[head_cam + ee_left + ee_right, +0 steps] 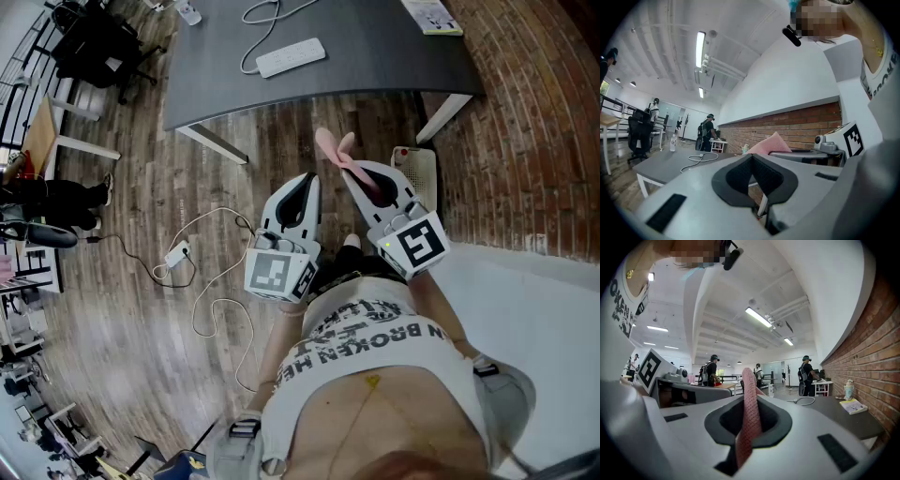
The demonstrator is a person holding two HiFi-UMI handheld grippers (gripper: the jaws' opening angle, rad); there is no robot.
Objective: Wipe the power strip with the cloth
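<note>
On the grey table point(375, 56), toward its left side: the power strip point(291, 57), white and long, is lying flat, its cord point(265, 17) looping away toward the far edge.

- **Handling, as judged:** it looks rigid, light and smooth-cased, so it is likely to skid under a wipe. It is best steadied at one end, clear of the sockets, while the top face is being rubbed.
- **The cloth point(335, 150):** pink, textured, soft and limp, weighing next to nothing. It is hanging well short of the table, over the wooden floor, and is not yet touching the strip. A pinch on a bunched fold is holding it well enough, and the free end past the tips is serving as the wiping pad.
- **The right gripper point(354, 173):** it is pointing level, and its jaws are clamping the cloth, which is running up between them and standing out beyond the tips.
- **The left gripper point(306, 183):** it is sitting just beside the right one and pointing level. Its jaws are pressed together with nothing between them.
- **Containers:** one clear bottle point(188, 12) is standing at the table's far edge; its contents cannot be made out.
- **Elsewhere:** a booklet point(431, 17) is lying at the table's far right corner. A small white adapter point(176, 253) with a trailing lead is lying on the floor.
</note>
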